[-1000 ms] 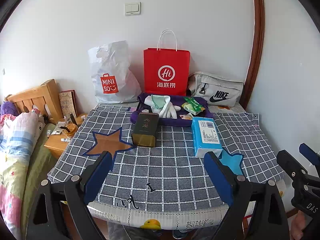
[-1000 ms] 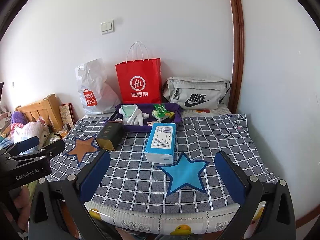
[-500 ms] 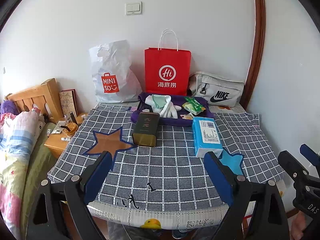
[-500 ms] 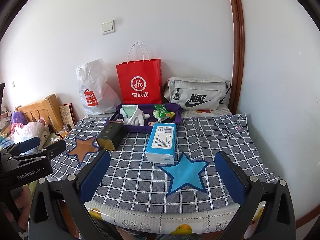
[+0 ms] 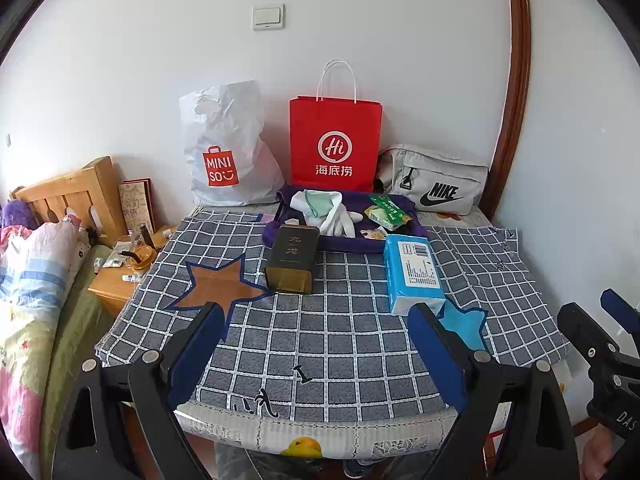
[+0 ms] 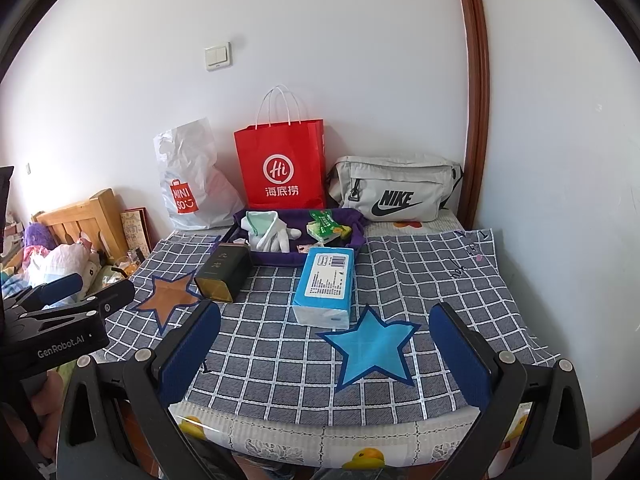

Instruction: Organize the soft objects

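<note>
blue tissue pack [image 6: 325, 286] beyond spread right tongs [image 6: 325, 356]

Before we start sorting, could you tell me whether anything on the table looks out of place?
Nothing is spilled or damaged. The dark tin and the blue tissue pack lie flat on the checked cloth, outside the purple tray.
</note>
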`<state>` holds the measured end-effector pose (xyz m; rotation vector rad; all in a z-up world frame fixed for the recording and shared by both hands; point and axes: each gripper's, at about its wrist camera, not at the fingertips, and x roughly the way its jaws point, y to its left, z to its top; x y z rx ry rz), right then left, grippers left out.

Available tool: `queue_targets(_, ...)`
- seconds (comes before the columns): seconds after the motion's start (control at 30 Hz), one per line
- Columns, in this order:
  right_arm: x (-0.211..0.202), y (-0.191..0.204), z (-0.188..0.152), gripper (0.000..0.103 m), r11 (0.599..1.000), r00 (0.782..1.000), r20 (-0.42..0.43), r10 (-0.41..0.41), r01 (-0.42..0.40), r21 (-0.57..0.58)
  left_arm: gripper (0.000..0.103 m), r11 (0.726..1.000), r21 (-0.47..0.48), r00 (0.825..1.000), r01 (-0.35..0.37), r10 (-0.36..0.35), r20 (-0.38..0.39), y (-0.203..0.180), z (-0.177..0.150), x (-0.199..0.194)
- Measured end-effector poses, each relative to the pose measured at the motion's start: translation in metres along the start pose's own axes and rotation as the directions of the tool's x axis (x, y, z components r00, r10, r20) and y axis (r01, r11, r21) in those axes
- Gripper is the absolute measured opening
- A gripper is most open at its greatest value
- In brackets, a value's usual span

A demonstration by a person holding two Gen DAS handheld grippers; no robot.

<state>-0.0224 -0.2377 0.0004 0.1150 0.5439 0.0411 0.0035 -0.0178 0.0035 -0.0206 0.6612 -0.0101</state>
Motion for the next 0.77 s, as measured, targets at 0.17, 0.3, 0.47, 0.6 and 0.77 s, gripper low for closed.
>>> queue_targets(0.17, -0.0005, 0.0002, 0.0008, 0.102, 1.000, 1.000, 0.001, 0.000, 0.000, 0.000, 0.093, 1.000, -0.002, 1.000, 0.000, 0.000, 0.001, -0.0013, -0.0009, -0.0003)
queue_targets(0.3, -0.0006, 0.0003, 0.0011, 0.102, 1.000, 1.000, 0.002, 0.001, -0.001, 0.000, 0.093, 1.000, -0.002, 1.000, -0.001, 0.001, 0.001, -0.0003, -0.0006, -0.0002)
queue_targets(0.47, -0.0015, 0.0003, 0.0014, 0.102, 1.000, 1.000, 0.003, 0.001, -0.001, 0.001, 0.093, 1.000, -0.001, 1.000, -0.003, 0.003, 0.005, -0.0015, -0.0015, -0.0014)
queue_targets(0.6, -0.0020, 0.0009, 0.0014, 0.102, 1.000, 1.000, 0.004, 0.002, -0.002, 0.000, 0.093, 1.000, -0.001, 1.000, -0.005, 0.005, 0.007, -0.0014, -0.0006, -0.0025)
queue_targets(0.77, -0.0015, 0.0006, 0.0007, 0.102, 1.000, 1.000, 0.004, 0.002, -0.002, -0.002, 0.093, 1.000, 0.000, 1.000, -0.005, 0.005, 0.004, -0.0036, 0.0013, -0.0009)
